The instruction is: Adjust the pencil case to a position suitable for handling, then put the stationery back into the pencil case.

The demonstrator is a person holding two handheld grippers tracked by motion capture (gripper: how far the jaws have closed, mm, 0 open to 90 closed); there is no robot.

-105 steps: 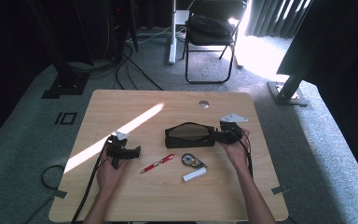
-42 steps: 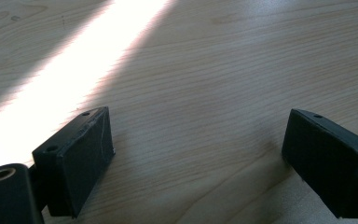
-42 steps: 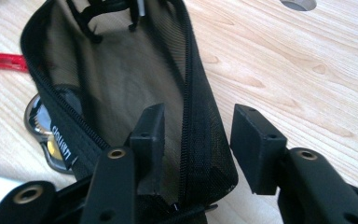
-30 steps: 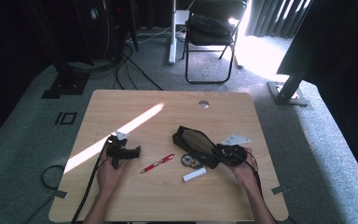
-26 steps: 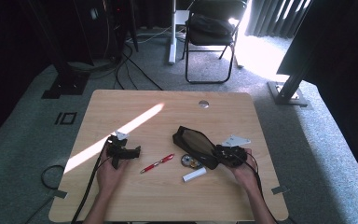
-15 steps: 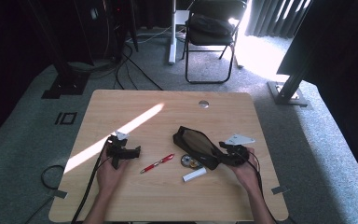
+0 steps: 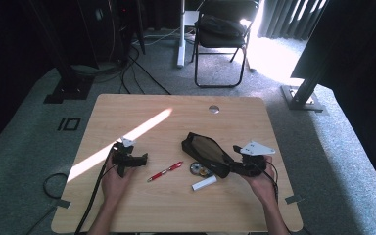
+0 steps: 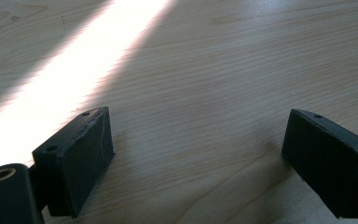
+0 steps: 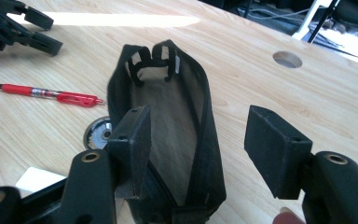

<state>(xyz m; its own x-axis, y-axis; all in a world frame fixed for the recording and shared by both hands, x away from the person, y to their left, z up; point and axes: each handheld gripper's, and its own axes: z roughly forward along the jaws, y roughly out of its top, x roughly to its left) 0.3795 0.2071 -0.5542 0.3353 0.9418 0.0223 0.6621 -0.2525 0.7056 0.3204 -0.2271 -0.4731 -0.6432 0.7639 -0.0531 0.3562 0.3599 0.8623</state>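
- Black mesh-sided open pencil pouch (image 9: 168,126): table centre-right; right gripper view shows its elastic loops inside, high view a red pen (image 7: 165,171) at its 8 o'clock.
- Right gripper (image 9: 200,140): jaws just opened, pouch rim released since a second ago.
- Left gripper (image 8: 200,154): open on bare wood.

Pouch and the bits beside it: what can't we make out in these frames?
- Pouch: near end cut off by the bottom edge in the right gripper view; whether anything lies inside is too dark to tell.
- Round disc: half hidden behind the right tool, too small in the high view to identify.
- White piece: tiny in the high view.
- Red pen: print blurred.
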